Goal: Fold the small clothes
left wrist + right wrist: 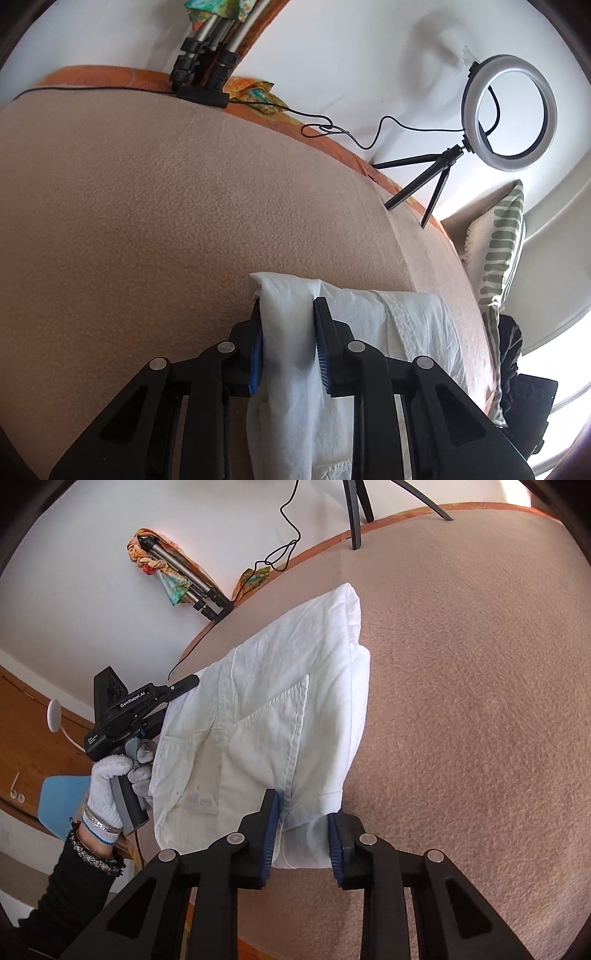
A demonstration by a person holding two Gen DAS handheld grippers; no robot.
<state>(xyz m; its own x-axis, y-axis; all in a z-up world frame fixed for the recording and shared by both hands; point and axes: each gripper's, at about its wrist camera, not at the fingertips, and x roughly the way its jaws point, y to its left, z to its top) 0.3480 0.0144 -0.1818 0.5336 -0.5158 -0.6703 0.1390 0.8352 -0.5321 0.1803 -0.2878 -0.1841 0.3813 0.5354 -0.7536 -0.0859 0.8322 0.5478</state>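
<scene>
A small white garment (266, 716) with seams and a pocket hangs stretched between my two grippers above a beige blanket (461, 701). My left gripper (288, 314) is shut on one bunched edge of the white garment (406, 325); it also shows in the right wrist view (173, 698), held by a gloved hand. My right gripper (303, 812) has its blue pads either side of the garment's lower hem and grips it.
A ring light on a small tripod (509, 110) stands at the blanket's far edge, its cable (332, 129) trailing to a larger folded tripod (207, 55). A striped cushion (502, 251) lies at the right. A blue chair (62, 801) stands at the left.
</scene>
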